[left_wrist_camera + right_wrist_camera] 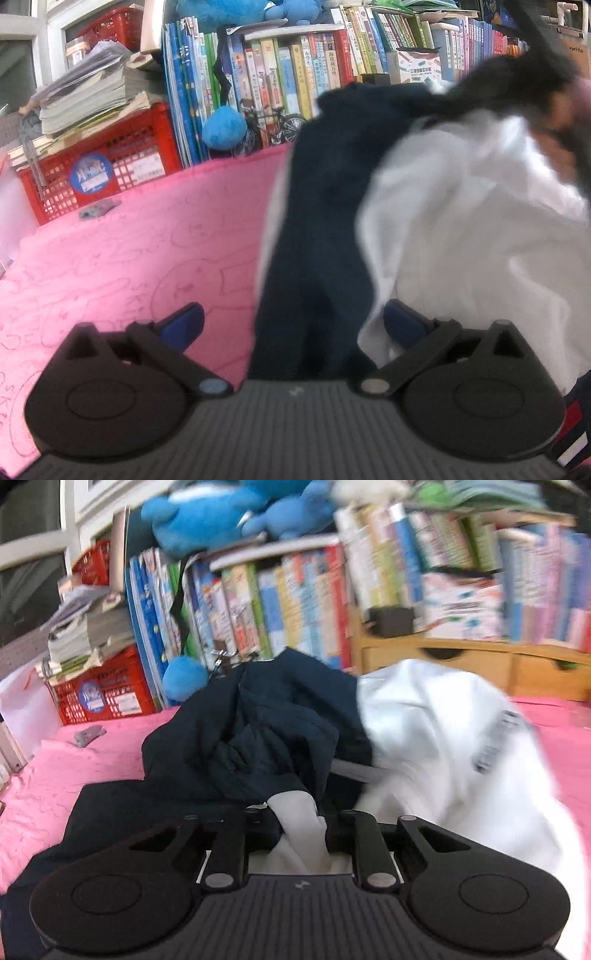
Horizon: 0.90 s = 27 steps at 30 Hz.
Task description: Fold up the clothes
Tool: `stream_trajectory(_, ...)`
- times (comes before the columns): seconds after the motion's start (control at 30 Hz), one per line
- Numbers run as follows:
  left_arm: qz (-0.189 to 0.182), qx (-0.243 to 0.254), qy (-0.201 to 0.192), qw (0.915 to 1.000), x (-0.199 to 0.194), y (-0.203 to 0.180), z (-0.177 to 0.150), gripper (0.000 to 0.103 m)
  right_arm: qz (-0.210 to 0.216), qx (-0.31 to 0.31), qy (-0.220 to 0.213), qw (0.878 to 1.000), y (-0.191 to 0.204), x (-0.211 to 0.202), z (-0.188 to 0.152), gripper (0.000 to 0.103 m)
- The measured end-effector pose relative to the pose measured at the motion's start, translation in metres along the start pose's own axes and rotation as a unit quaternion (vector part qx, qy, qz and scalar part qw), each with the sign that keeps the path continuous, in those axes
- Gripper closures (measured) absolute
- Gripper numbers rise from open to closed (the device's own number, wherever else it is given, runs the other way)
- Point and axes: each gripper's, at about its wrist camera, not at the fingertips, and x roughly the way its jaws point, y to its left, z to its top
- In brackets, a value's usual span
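Cloth is what you handle here: one soft, light garment of navy and white fabric (288, 723), bunched on the pink quilted bed cover (44, 775). Expect it to sag and slip, not hold shape. Your right gripper (295, 834) has its fingers clenched on a white fold near a hem; keep hold of edges, not the bulk. Your left gripper (291, 325) hangs released, fingers apart, beside the navy panel. Count: one garment, two grippers.
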Motion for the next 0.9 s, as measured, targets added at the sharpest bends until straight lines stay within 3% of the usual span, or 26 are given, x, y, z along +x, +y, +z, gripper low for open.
stream_trajectory(0.07, -0.036, -0.036, -0.008, 0.9987, -0.003, 0.013, -0.001, 0.0, 0.009, -0.027, -0.003, 1.0, 0.0, -0.02, -0.019, 0.085)
stream_trajectory(0.1, -0.063, -0.078, -0.019, 0.9948, -0.006, 0.026, 0.001, 0.0, 0.015, -0.045, -0.003, 0.999, 0.001, -0.029, -0.029, 0.085)
stream_trajectory(0.17, -0.111, -0.15, -0.047, 0.9813, -0.012, 0.051, 0.016, 0.0, 0.02, -0.085, 0.003, 0.996, 0.008, -0.04, -0.048, 0.085)
stream_trajectory(0.23, -0.142, -0.186, -0.056, 0.9706, -0.011, 0.067, 0.043, 0.0, 0.021, -0.126, 0.01, 0.992, 0.016, -0.046, -0.066, 0.085)
stream_trajectory(0.37, -0.154, -0.129, -0.076, 0.9766, 0.011, 0.047, 0.106, 0.0, 0.022, -0.167, 0.007, 0.986, 0.028, -0.048, -0.091, 0.084)
stream_trajectory(0.53, -0.171, -0.092, -0.038, 0.9803, 0.07, -0.006, 0.152, 0.0, 0.022, -0.199, -0.006, 0.98, 0.038, -0.057, -0.101, 0.083)
stream_trajectory(0.57, -0.171, -0.092, -0.024, 0.9806, 0.082, -0.016, 0.157, 0.003, 0.022, -0.201, -0.007, 0.979, 0.039, -0.058, -0.102, 0.082)
stream_trajectory(0.63, -0.174, -0.113, 0.0, 0.9782, 0.101, -0.027, 0.166, 0.024, 0.022, -0.202, -0.008, 0.979, 0.04, -0.059, -0.103, 0.082)
stream_trajectory(0.67, -0.18, -0.139, 0.014, 0.9737, 0.11, -0.027, 0.17, 0.037, 0.023, -0.201, -0.008, 0.979, 0.039, -0.059, -0.103, 0.082)
stream_trajectory(0.73, -0.204, -0.192, 0.04, 0.9591, 0.13, -0.025, 0.178, 0.039, 0.025, -0.198, -0.009, 0.98, 0.038, -0.06, -0.103, 0.082)
stream_trajectory(0.83, -0.261, -0.263, 0.084, 0.9251, 0.159, -0.023, 0.186, 0.039, 0.027, -0.194, -0.009, 0.981, 0.036, -0.061, -0.103, 0.082)
stream_trajectory(0.87, -0.267, -0.275, 0.1, 0.9182, 0.169, -0.027, 0.189, 0.038, 0.028, -0.193, -0.009, 0.981, 0.036, -0.061, -0.103, 0.082)
stream_trajectory(0.9, -0.258, -0.281, 0.113, 0.9174, 0.177, -0.03, 0.19, 0.05, 0.029, -0.192, -0.009, 0.981, 0.035, -0.061, -0.103, 0.082)
